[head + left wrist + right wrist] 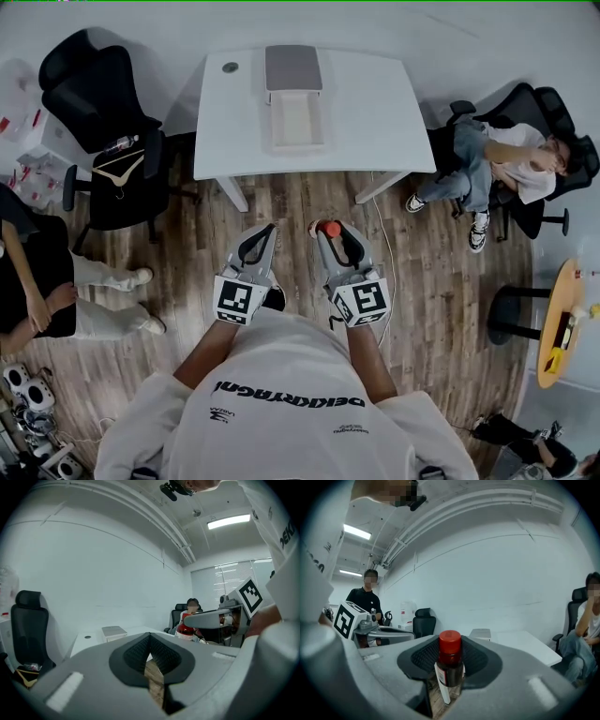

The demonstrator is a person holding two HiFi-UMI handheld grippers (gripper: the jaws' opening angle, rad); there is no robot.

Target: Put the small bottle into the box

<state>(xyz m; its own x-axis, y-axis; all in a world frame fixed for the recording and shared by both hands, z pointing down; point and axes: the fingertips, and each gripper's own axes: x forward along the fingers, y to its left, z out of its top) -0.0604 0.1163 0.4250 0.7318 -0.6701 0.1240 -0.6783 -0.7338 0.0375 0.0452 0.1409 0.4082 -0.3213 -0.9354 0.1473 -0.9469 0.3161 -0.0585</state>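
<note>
Place: office | furniture: white desk [375, 112], black swivel office chairs [94, 94] | floor [441, 309]: wood planks | ceiling: strip light [228, 521] | window: slatted blinds [234, 576] | occupants: person [497, 164] seated in chair

Ahead of your left gripper [263, 231] and right gripper [328, 229], the wood floor [300, 192] lies bare up to the counter [375, 112], apart from a thin cable [386, 253] running past the right one. The counter's near edge is free. The box [297, 117] sits mid-counter, open on top, with its grey lid [292, 67] at the far side. A small disc [230, 67] lies far left. On your left stand a black chair [98, 103] and a seated person [56, 281]; on your right, another seated person [502, 164] and a round table [558, 323].
</note>
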